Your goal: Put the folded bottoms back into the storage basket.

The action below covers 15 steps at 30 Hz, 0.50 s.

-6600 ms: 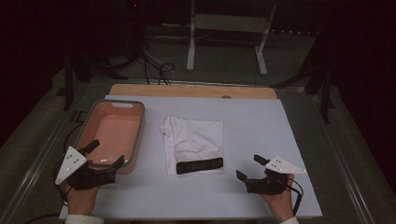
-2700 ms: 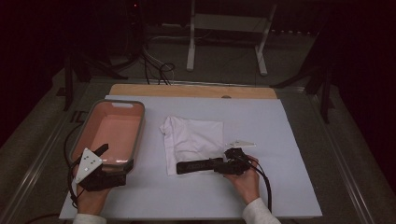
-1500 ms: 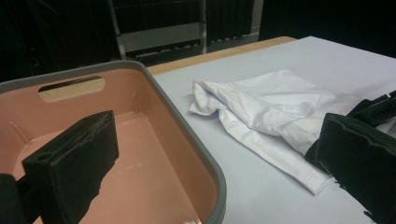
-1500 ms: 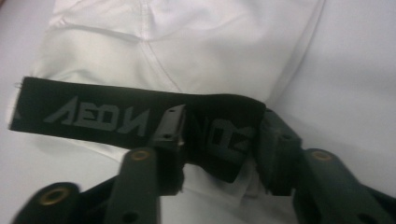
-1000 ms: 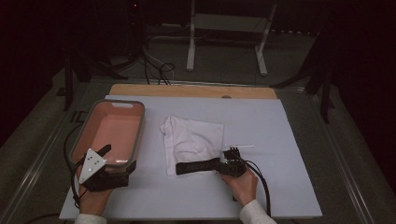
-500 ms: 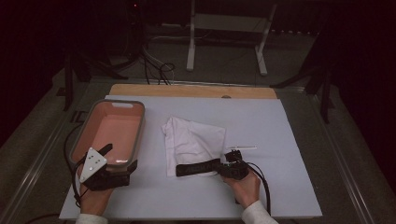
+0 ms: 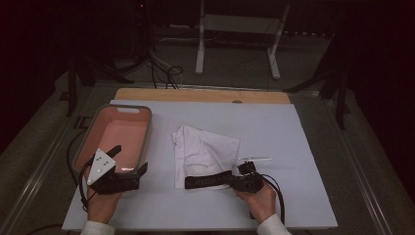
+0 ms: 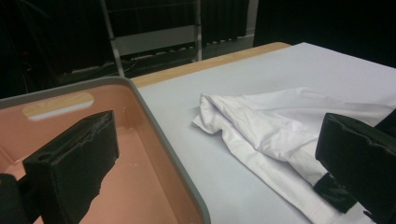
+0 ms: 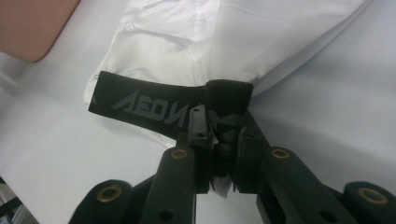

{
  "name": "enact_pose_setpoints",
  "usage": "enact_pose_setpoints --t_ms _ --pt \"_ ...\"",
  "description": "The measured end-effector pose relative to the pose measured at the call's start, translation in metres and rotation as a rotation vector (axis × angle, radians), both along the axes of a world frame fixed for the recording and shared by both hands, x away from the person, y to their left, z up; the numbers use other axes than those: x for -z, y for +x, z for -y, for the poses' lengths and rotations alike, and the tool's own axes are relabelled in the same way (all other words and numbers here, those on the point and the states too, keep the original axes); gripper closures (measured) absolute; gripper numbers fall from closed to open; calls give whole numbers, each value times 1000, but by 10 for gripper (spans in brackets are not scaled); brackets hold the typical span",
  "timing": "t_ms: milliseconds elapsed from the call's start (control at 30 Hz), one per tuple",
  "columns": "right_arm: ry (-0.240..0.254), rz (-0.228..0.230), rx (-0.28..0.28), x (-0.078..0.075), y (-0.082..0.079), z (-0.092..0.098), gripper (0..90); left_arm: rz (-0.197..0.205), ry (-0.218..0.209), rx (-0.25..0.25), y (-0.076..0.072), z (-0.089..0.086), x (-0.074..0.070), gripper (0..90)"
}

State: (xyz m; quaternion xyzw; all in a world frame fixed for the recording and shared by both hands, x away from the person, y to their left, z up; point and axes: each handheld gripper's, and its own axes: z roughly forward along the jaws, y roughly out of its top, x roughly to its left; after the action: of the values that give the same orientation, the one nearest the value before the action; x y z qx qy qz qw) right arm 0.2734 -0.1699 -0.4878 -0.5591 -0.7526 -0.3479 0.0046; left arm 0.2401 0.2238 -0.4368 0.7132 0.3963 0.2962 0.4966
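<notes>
Pinching the black waistband point(image 9: 154, 106), the right claw point(image 9: 220, 135) grips white shorts point(image 9: 201, 42).

Bench point(image 7: 303, 142): pale sheet on top, wooden strip showing along the far edge.
Bin point(image 7: 145, 128): salmon-pink inside, grey rim, at the bench's left.
Stand point(image 7: 200, 36): white metal legs on the floor behind.
Cables point(image 7: 164, 68): dark, looped beside the stand.
</notes>
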Motion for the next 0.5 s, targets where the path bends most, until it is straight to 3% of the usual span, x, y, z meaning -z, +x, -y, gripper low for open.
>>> enact_pose_setpoints --t_ms 500 --pt "-5 -1 -18 0 -10 13 809 -23 0 11 14 17 -2 3"
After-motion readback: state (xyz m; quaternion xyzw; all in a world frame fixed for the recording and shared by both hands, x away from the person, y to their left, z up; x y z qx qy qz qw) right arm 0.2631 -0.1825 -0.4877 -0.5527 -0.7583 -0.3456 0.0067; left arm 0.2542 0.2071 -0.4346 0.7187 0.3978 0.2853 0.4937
